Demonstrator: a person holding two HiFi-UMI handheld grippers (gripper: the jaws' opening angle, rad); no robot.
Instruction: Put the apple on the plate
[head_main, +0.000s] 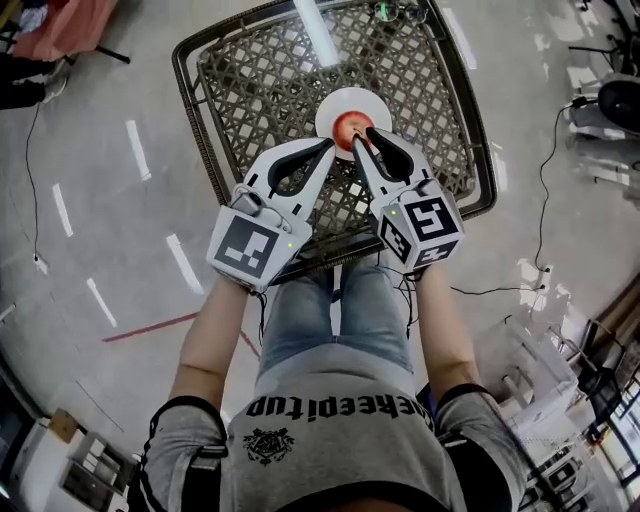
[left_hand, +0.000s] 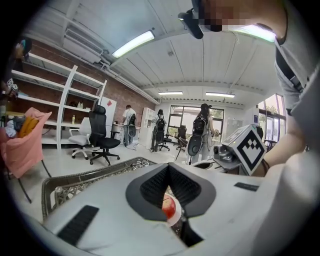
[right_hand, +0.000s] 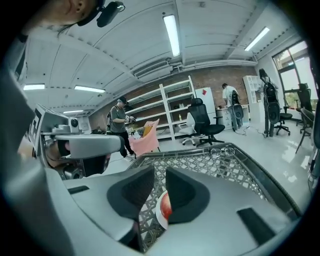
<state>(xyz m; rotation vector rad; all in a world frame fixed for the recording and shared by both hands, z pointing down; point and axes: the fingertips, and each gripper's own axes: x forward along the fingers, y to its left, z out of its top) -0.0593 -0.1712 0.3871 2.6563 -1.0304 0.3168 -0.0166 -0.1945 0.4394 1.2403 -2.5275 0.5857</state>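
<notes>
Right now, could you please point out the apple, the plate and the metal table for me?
apple (head_main: 351, 127), head view, on its red top.
plate (head_main: 346, 102), head view, on its bare white surface.
metal table (head_main: 262, 80), head view, on its lattice top.

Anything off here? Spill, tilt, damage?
Nothing stands out. The apple sits on the white plate, and the plate lies flat on the metal lattice table. No spill or damage is visible.
</notes>
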